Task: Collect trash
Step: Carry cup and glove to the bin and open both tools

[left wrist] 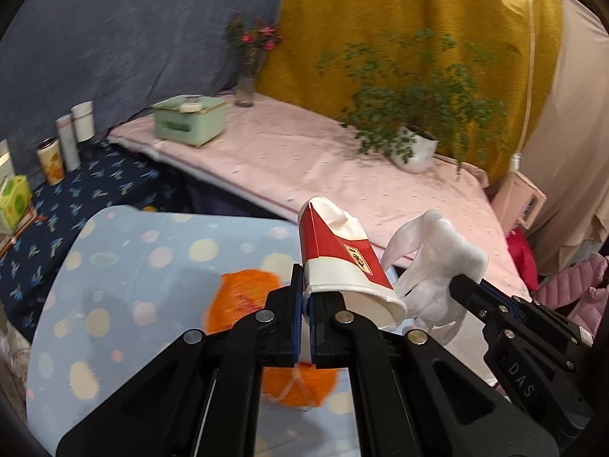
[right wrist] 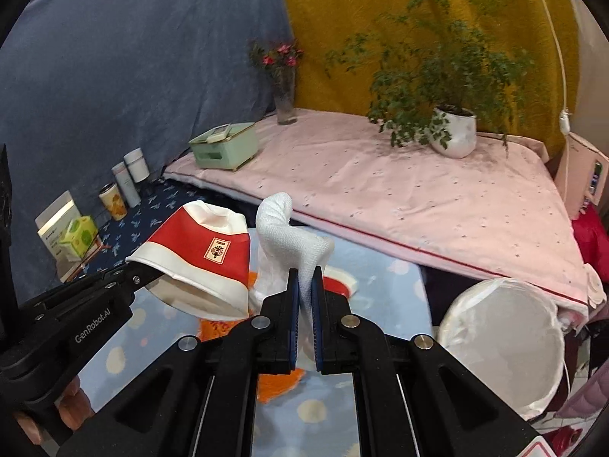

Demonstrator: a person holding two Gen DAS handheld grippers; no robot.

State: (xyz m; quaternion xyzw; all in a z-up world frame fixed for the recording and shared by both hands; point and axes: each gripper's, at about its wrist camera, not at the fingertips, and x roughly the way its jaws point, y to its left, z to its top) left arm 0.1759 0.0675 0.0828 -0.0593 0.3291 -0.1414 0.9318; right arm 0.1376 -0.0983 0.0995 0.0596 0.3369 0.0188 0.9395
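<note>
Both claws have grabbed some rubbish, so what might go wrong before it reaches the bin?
The left gripper pinches only the rim of the crushed paper cup, so it may slip out. The tissue in the right gripper hangs loose and could snag. The lined bin sits off right; drops could miss.

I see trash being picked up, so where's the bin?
The white-lined bin shows only in the right wrist view, low on the right, beside the spotted blue table and just below the pink bed's edge.
</note>
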